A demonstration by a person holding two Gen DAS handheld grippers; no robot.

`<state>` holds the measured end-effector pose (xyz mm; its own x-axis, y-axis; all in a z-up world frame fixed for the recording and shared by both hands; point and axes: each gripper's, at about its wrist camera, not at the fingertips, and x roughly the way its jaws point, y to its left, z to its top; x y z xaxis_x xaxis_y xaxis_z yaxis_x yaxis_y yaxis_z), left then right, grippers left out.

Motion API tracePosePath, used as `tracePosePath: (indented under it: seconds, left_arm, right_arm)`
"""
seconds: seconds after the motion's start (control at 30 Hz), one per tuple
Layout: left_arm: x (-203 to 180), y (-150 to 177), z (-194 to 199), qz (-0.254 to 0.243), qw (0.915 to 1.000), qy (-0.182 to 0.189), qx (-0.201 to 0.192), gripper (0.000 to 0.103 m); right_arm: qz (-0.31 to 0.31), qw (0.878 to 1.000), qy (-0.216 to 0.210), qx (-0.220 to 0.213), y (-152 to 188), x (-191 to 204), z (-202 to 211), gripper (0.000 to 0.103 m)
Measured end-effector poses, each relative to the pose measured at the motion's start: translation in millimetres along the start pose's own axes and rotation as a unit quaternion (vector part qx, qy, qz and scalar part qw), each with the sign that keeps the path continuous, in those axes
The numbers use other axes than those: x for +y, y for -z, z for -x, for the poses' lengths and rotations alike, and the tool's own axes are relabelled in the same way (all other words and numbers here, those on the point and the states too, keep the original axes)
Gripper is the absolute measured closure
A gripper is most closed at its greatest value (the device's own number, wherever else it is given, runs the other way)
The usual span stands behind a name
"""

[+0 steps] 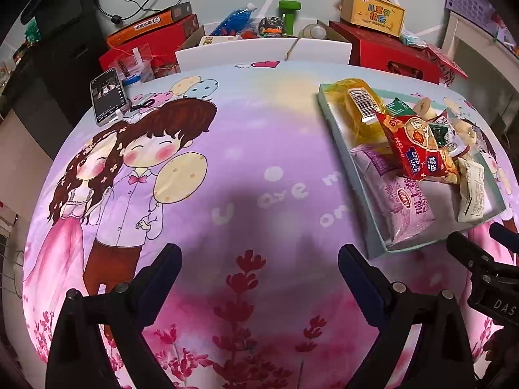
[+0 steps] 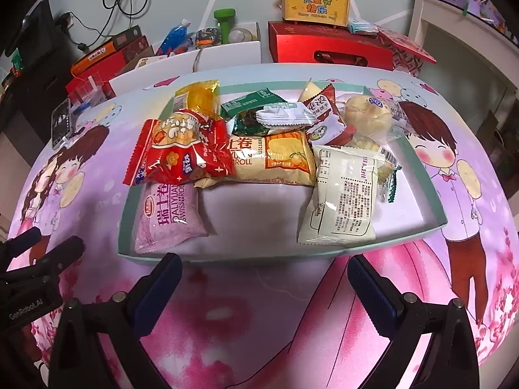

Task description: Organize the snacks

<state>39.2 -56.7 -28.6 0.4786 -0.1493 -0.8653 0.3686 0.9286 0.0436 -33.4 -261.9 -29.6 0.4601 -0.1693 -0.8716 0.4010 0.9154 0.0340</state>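
Note:
A shallow teal-rimmed tray [image 2: 123, 223] holds several snack packs: a red bag [image 2: 181, 149], a purple Swiss roll pack [image 2: 168, 217], an orange roll pack [image 2: 275, 159], a white pack [image 2: 340, 201], green packs [image 2: 249, 110] and a yellow pack [image 2: 198, 97]. My right gripper [image 2: 262, 278] stands open just in front of the tray's near rim, with nothing between its fingers. My left gripper [image 1: 259, 265] is open over bare cloth, left of the tray [image 1: 376, 249]. The red bag [image 1: 412, 142] and purple pack [image 1: 402, 204] show there too.
A cartoon-print cloth [image 1: 194, 178] covers the table. A phone [image 1: 108, 95] lies at its far left corner. Red boxes [image 2: 327, 47], a yellow gift box [image 2: 314, 3], a green dumbbell [image 2: 223, 22] and clutter stand behind the table.

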Motion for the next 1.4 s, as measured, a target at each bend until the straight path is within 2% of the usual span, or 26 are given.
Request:
tracePosePath:
  seconds: [0.67,1.4]
  left_arm:
    - [-1.9,1.0,-1.8,-0.001,0.9999,0.010,0.006,0.006]
    - [-1.4,1.3,1.2,-0.008,0.9999,-0.011,-0.003,0.006]
  right_arm:
    - [0.000,1.000,0.002,0.000,-0.8,-0.1,0.7,0.000]
    - [0.004,1.000,0.005,0.000,-1.0,0.4,0.9,0.000]
